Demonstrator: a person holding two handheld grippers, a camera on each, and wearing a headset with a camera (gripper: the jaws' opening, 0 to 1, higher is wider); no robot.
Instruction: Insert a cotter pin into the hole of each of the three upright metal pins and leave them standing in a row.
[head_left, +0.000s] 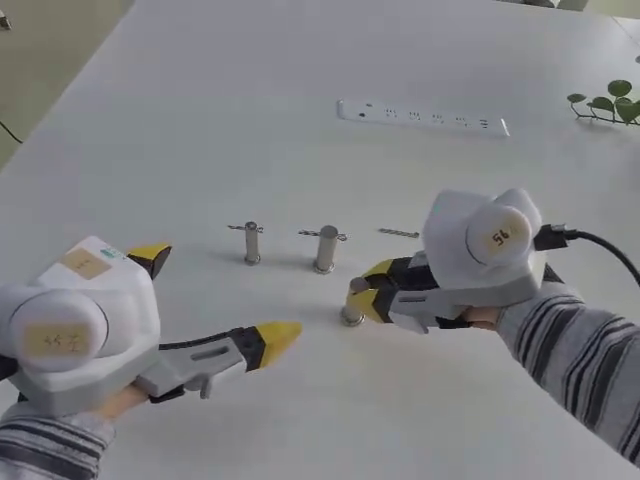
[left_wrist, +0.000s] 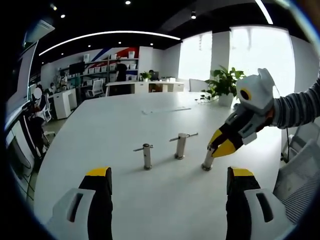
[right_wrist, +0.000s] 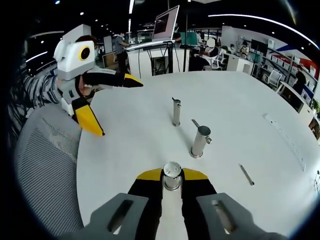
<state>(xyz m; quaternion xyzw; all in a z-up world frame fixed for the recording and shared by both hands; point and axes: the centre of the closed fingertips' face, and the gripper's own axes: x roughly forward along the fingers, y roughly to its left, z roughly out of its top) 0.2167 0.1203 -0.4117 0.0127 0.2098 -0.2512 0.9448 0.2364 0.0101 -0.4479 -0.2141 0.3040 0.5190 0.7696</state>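
White worktop (head_left: 300, 80) runs from me to the far end of the scene. My L gripper (head_left: 222, 297) hangs over the near-left part, pointing right & away, its fingers (left_wrist: 97, 187) spread wide w/ nothing between them. My R gripper (head_left: 366, 291) comes in from the near right, pointing left. Its fingers are closed tight on the upper part of the R pin (right_wrist: 172, 176), one yellow tip each side. That pin's base sits on the worktop & it stands approx upright. Striped sleeve (head_left: 580, 360) sits behind the R gripper, w/ a black cable (head_left: 600, 245) running off its back. On the far side, right of centre, a white power strip (head_left: 422, 117) lies flat. At the far-right edge is a small green plant (head_left: 608, 103). Two more steel pins stand upright mid-worktop, side by side & apart: L pin (head_left: 252, 243) and mid pin (head_left: 326, 250). The R pin is nearer to me than both & just right of the mid pin, so not quite in line w/ them. Smallest bits: L cotter pin (head_left: 238, 228) goes through the L pin near its top, and mid cotter pin (head_left: 308, 234) goes through the mid pin the same way. The loose cotter pin (head_left: 398, 233) lies flat on the worktop right of the mid pin, just beyond the R gripper & touching nothing.
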